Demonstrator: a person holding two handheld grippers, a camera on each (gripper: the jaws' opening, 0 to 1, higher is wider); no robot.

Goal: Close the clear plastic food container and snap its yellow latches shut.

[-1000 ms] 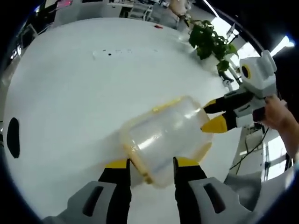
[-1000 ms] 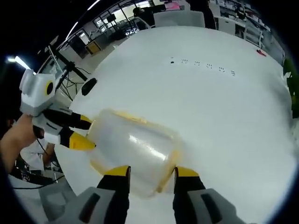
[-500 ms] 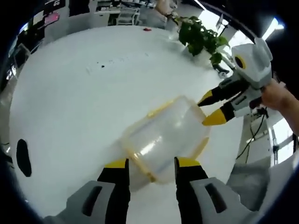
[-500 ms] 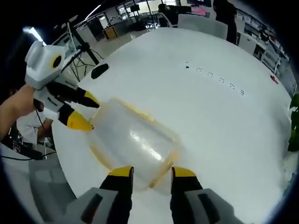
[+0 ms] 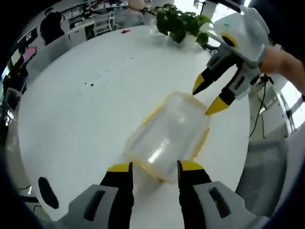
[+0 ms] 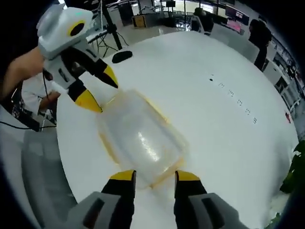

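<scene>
A clear plastic container (image 5: 167, 136) with yellow latches along its rim lies lid-on on the white round table (image 5: 71, 95). In the left gripper view my left gripper (image 5: 155, 167) is open, its yellow tips flanking the container's near end. My right gripper (image 5: 202, 101) is open too, its tips at the far end, held by a hand (image 5: 279, 59). The right gripper view shows the same container (image 6: 140, 140) from the other end. There my right gripper (image 6: 153, 175) straddles the near end and my left gripper (image 6: 106, 97) hangs open over the far end.
A potted plant (image 5: 181, 21) stands at the table's far edge. A black oval object (image 6: 123, 56) lies near the rim of the table (image 6: 214, 119), shown also as a dark oval (image 5: 47, 193). A grey chair (image 5: 267, 162) stands just off the table. Desks and people fill the background.
Both cameras have lifted and now look down more steeply. Each opposite gripper now stands raised over the container's far end rather than level beside it. The container stays on the table.
</scene>
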